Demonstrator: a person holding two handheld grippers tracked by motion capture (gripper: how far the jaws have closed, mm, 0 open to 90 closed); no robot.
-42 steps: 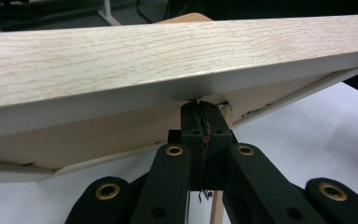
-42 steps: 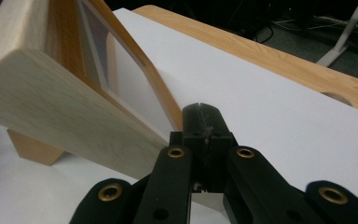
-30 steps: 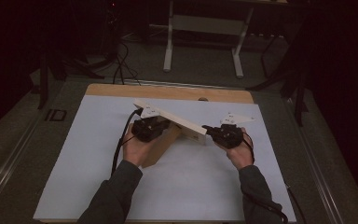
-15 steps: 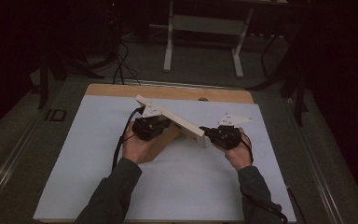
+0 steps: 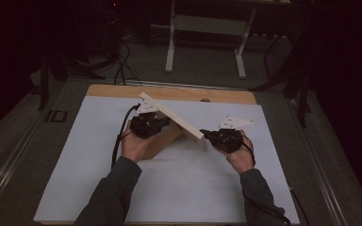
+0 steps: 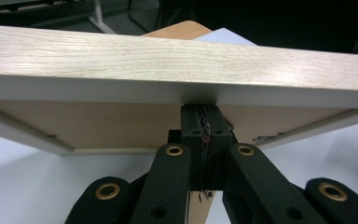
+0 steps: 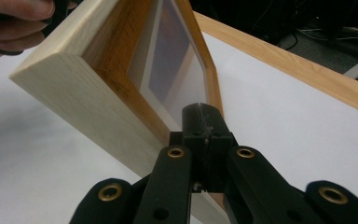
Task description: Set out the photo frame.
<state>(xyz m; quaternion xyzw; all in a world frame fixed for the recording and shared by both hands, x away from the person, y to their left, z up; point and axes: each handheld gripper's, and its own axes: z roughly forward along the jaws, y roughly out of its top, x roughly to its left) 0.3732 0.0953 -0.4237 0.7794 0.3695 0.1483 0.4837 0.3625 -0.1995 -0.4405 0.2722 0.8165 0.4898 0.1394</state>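
Note:
A light wooden picture frame (image 5: pixel 174 120) stands tilted on edge over the white sheet, held up between the two grippers. My left gripper (image 5: pixel 162 121) is at its far left side. In the left gripper view its jaws (image 6: pixel 200 119) are shut, with their tips pushed up under the frame's rim (image 6: pixel 168 60). My right gripper (image 5: pixel 206 134) meets the frame's near right corner. Its jaws (image 7: pixel 203 116) are shut too, and their tips rest against the glass side of the frame (image 7: pixel 88 88). Nothing is pinched between either pair of pads.
A white sheet (image 5: pixel 179 188) covers the wooden table, whose bare far edge (image 5: pixel 169 92) shows beyond the frame. The other hand's fingers (image 7: pixel 9 23) appear at the top left of the right gripper view. Desk legs and cables stand on the dark floor behind.

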